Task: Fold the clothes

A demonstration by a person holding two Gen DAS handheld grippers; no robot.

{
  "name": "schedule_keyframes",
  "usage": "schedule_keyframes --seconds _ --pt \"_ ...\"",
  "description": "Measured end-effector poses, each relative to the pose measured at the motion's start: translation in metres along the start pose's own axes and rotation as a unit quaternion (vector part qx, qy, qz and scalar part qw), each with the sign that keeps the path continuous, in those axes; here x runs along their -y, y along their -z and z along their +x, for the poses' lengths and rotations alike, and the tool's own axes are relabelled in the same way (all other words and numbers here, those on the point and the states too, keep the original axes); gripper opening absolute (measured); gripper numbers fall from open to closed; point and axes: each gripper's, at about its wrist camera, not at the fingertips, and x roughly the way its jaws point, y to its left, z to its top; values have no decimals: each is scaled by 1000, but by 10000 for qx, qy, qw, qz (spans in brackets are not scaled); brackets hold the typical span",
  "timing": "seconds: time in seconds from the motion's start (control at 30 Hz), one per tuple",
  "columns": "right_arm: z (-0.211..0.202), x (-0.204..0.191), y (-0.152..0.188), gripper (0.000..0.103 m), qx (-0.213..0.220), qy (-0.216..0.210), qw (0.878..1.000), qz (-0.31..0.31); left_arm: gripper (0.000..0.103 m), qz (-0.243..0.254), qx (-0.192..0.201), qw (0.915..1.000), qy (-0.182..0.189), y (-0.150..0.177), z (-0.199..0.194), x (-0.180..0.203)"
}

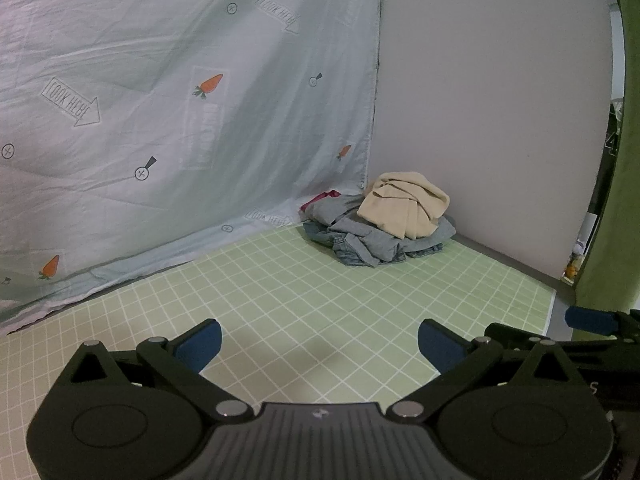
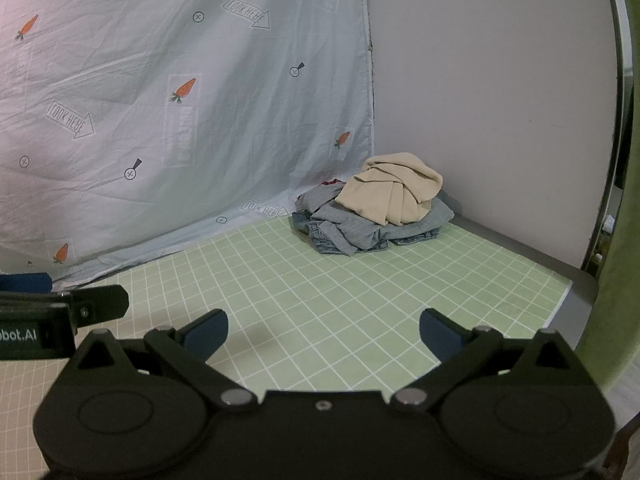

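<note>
right wrist: sheet (image 2: 120, 120) seemingly reads "look here".

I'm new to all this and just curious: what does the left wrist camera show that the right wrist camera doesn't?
Only the left wrist view shows the right gripper at its right edge. Only the right wrist view shows the left gripper at its left edge, with lettering on its body. Both show open, empty jaws, the green grid mat, the carrot-print sheet, and a clothes pile topped by a beige garment.

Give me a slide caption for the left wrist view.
Open left claw hovers over the green grid mat, facing a clothes pile topped by a beige garment in the far corner.
</note>
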Motion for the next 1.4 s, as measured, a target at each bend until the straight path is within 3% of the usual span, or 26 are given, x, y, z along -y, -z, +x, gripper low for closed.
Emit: schedule_keyframes --seconds 1.4 --pt "-2 -7 -2 103 -28 52 10000 -13 103 -23 -43 10000 17 4 0 -5"
